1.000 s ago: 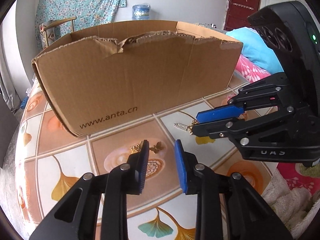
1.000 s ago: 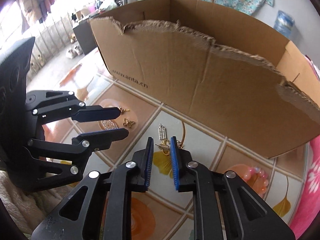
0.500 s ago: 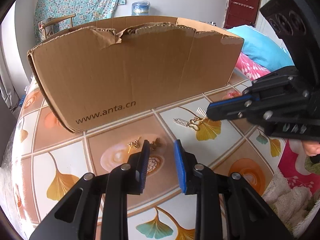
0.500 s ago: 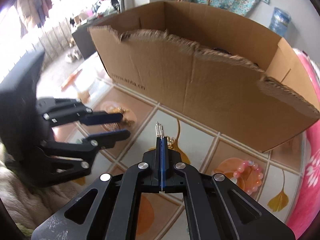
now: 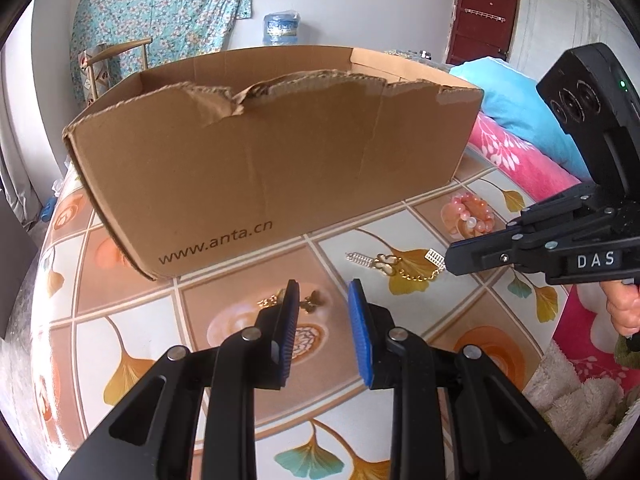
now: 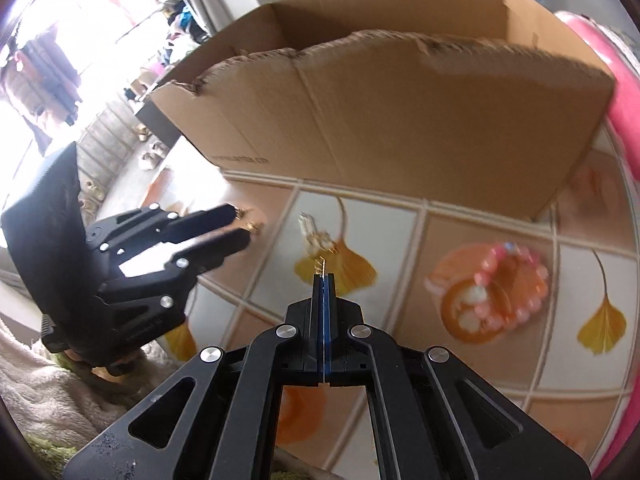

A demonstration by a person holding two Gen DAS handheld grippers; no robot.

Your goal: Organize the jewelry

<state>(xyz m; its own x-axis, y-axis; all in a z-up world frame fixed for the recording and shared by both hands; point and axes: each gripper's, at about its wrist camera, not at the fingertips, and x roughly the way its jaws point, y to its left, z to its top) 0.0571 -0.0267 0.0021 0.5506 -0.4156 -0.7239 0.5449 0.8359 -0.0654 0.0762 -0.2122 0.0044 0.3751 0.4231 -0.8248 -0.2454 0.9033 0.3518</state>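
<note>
Since the earlier frame, the right gripper [image 6: 323, 278] has closed its fingers fully on 1 end of the gold chain [image 5: 416, 276] and pulled back, away from the cardboard box [image 5: 272, 160]. The chain now stretches over the surface [image 5: 248, 392] in front of the box, its butterfly charm [image 5: 385, 263] still down. The left gripper [image 5: 324, 312] waits a little open and empty, over 2 small gold earrings [image 5: 310, 300]. I judge that the grasp succeeded and the lift into the box comes next.
</note>
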